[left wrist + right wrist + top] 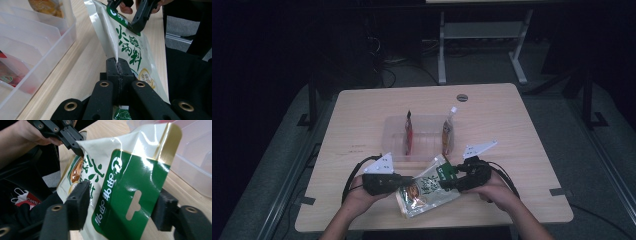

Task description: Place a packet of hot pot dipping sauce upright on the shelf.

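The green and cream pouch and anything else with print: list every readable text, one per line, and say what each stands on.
"火锅料", large green characters on the cream face of the glossy green and cream plastic pouch.
"Cotti", white letters on a red and white item at the left edge of the right gripper view; the rest is cut off.
White vertical characters on the pouch's green header: unclear.
Gold seal on the pouch: too small.
Packets in the clear plastic divided tray: blurred.

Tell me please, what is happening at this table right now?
A person holds a gripper in each hand and works on a green and cream food pouch at the near edge of the wooden table. The left gripper is shut on the pouch's side seam. The right gripper has its pads either side of the green top end, apparently not pressing yet. Behind stands a clear divided bin with two other pouches upright in it.
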`<state>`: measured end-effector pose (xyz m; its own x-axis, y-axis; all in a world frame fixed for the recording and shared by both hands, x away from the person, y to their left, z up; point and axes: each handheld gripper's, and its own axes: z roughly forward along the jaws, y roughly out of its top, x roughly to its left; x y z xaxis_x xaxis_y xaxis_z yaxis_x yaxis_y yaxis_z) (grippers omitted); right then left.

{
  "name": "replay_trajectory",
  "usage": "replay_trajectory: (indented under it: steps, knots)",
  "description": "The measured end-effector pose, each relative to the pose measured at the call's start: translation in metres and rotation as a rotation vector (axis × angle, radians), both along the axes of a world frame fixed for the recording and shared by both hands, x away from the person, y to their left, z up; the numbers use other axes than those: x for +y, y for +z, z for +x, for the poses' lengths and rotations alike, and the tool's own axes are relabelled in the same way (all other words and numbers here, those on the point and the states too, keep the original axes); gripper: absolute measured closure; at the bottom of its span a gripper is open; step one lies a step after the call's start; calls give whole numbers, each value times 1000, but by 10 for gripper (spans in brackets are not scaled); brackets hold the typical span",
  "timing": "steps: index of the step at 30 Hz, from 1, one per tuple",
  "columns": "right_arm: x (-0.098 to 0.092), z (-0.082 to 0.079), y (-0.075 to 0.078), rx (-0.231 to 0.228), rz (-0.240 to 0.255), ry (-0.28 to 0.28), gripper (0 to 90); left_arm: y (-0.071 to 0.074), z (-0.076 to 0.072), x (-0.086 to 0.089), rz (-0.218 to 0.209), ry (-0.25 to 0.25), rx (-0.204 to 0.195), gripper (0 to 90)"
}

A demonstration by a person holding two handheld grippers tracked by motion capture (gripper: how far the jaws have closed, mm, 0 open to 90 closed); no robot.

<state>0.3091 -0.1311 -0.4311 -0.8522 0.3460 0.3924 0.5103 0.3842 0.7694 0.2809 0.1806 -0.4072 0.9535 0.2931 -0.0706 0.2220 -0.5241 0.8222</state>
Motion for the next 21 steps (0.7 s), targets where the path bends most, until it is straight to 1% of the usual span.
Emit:
replay_trajectory:
  steps: [1,3,4,5,6,7,9,11,14,17,18,19,20,21]
  knots:
    - [-1,0,0,4,6,0,426,0,0,1,4,-3,1,900]
    - [-2,1,-1,13,10,-1,455,1,0,0,-2,0,0,900]
    - [-2,1,-1,13,10,-1,455,1,0,0,-2,0,0,900]
    - [-3,2,-2,27,14,1,471,1,0,-1,-1,1,-2,900]
    - [-3,2,-2,27,14,1,471,1,0,-1,-1,1,-2,900]
    - [-5,2,-2,35,22,1,511,0,0,-1,1,5,-6,900]
    - [-7,2,-1,51,39,-8,563,0,0,0,2,9,-8,900]
    - [-9,3,0,54,62,-12,626,0,2,0,-1,16,-11,900]
    - [-12,3,1,56,76,-5,700,-1,2,0,1,19,-9,900]
    - [-12,3,1,59,76,7,783,-2,3,-1,8,24,-17,900]
    - [-12,3,1,59,76,7,783,-2,3,-1,8,24,-17,900]
    - [-12,3,1,58,76,11,799,-2,4,-1,9,24,-17,900]
    - [-11,2,1,54,72,21,839,-2,4,-1,8,26,-15,900]
    - [-11,2,1,54,72,21,839,-2,4,-1,8,27,-16,900]
